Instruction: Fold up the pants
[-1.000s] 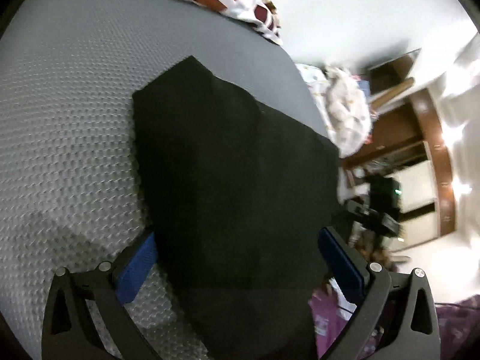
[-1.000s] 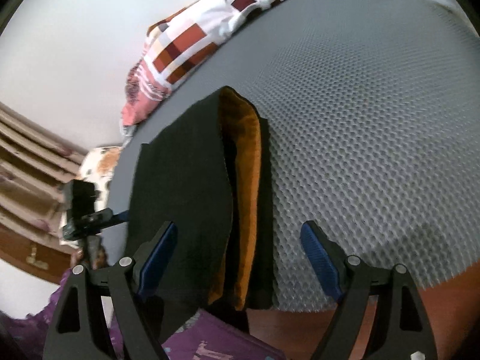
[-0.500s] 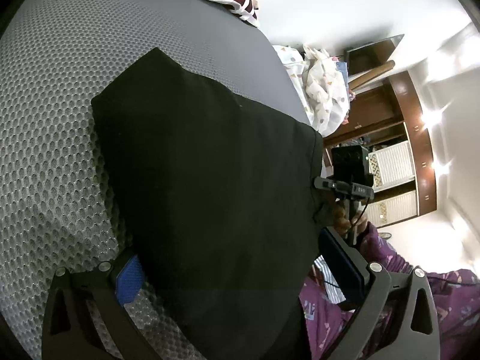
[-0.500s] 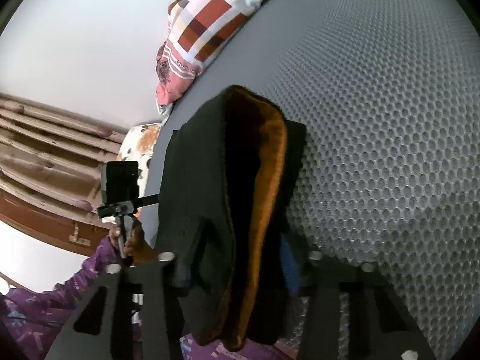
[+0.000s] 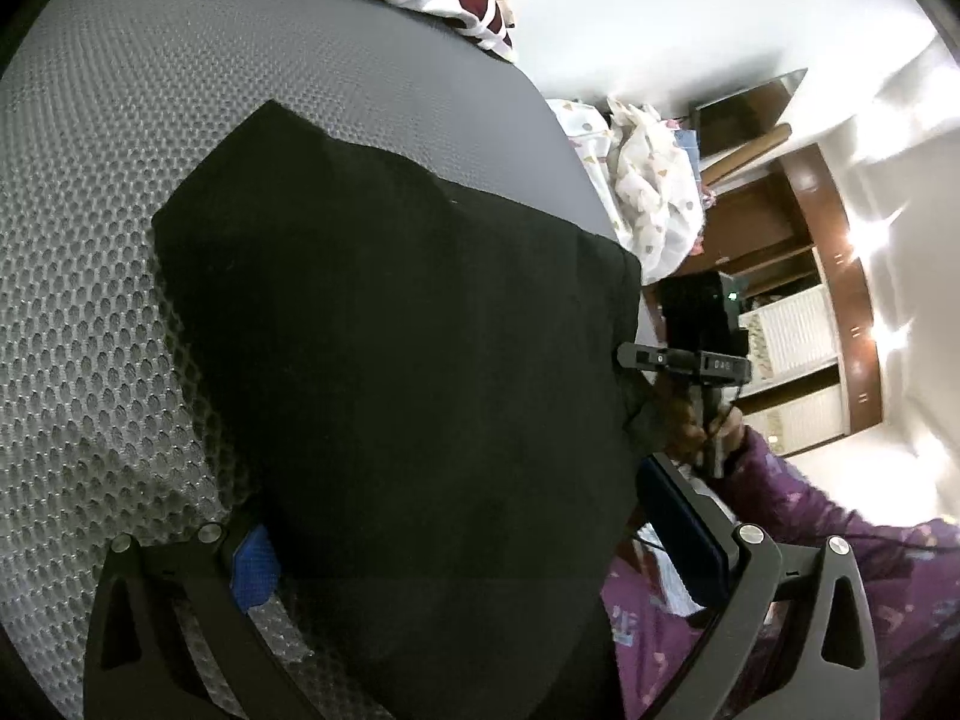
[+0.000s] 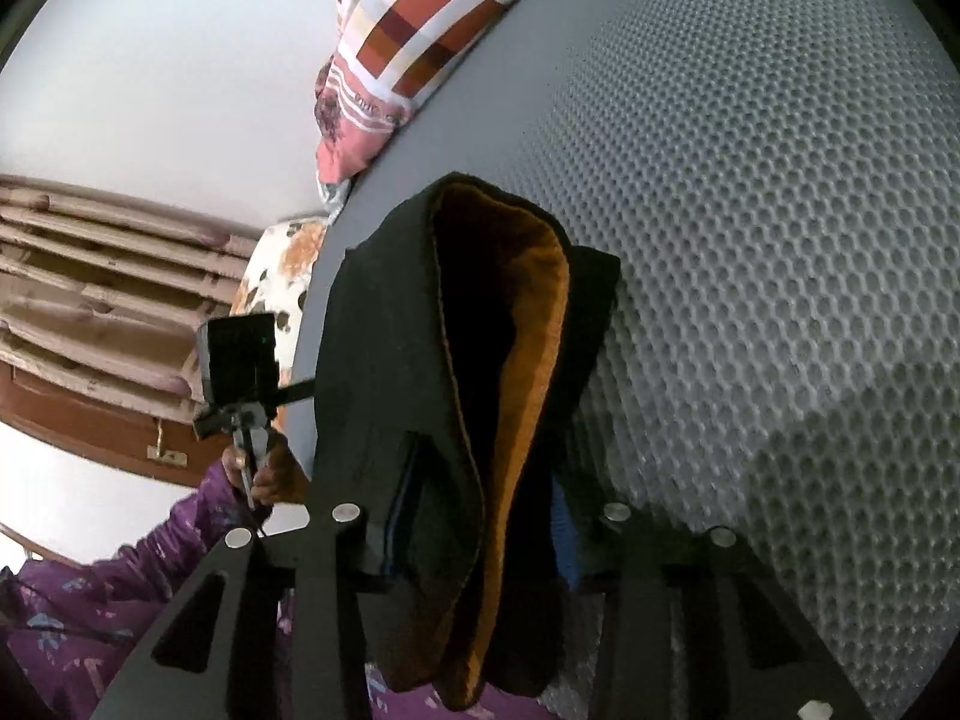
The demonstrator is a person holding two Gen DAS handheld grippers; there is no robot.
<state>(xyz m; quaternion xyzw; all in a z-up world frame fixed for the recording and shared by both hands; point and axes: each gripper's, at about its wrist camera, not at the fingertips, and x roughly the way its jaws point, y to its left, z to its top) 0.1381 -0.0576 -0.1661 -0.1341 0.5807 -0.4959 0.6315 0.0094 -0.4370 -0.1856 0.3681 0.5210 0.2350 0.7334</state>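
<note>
The black pants point(image 5: 396, 360), lined in orange, lie folded on the grey honeycomb-textured mattress point(image 5: 90, 210), their near edge at the mattress's near side. The right gripper point(image 6: 480, 534) has just been closing its jaws and now pinches the near layers of the pants between its blue pads. The left gripper point(image 5: 474, 546) stands wide open, its fingers straddling the fabric without pressing it. A patterned pillow point(image 6: 414, 42) rests at the mattress's far edge.
</note>
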